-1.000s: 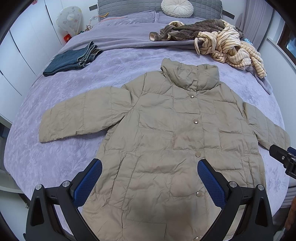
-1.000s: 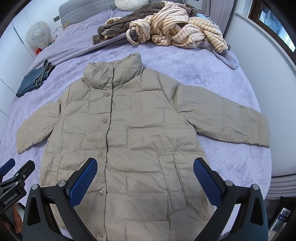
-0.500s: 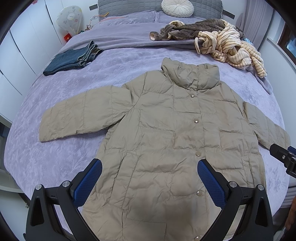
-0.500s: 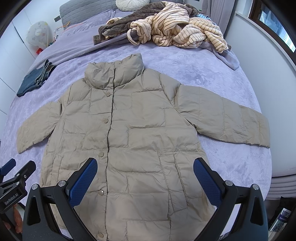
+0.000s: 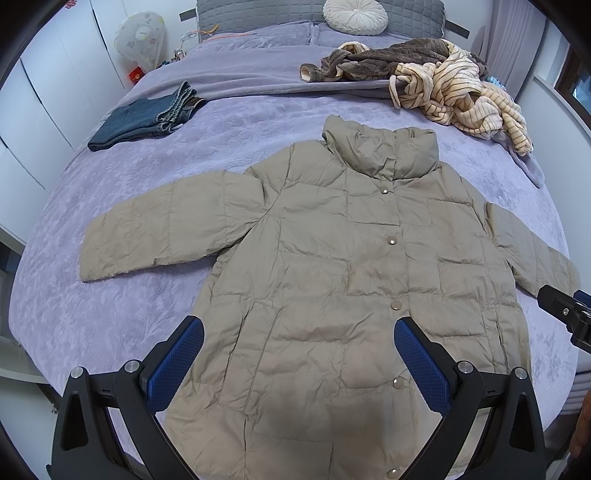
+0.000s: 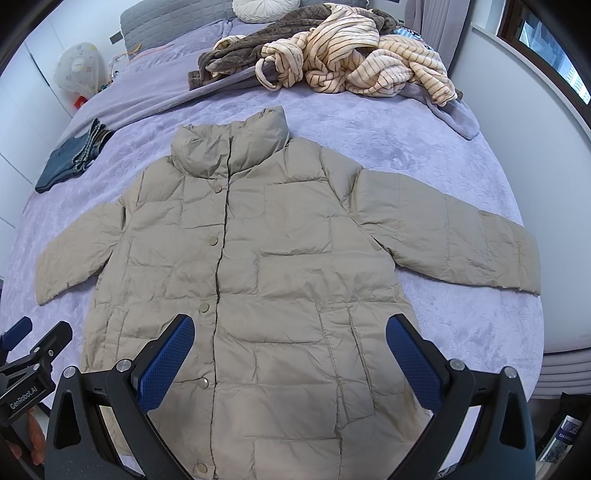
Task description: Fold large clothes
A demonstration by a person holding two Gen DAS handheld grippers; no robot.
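Note:
A beige quilted puffer jacket (image 5: 332, 266) lies flat, front up and snapped shut, on the purple bedspread, collar far and both sleeves spread out; it also shows in the right wrist view (image 6: 266, 266). My left gripper (image 5: 297, 350) is open and empty above the jacket's lower left part. My right gripper (image 6: 290, 350) is open and empty above the lower right part. Each gripper's edge shows in the other's view: the right one (image 5: 565, 317) and the left one (image 6: 29, 350).
Folded blue jeans (image 5: 147, 118) lie at the far left of the bed (image 5: 110, 325). A heap of brown and striped cream clothes (image 5: 424, 81) lies at the far right near a round pillow (image 5: 354, 16). White wardrobes stand left; a wall stands right.
Both grippers have drifted slightly nearer to the jacket; the jacket itself has not moved.

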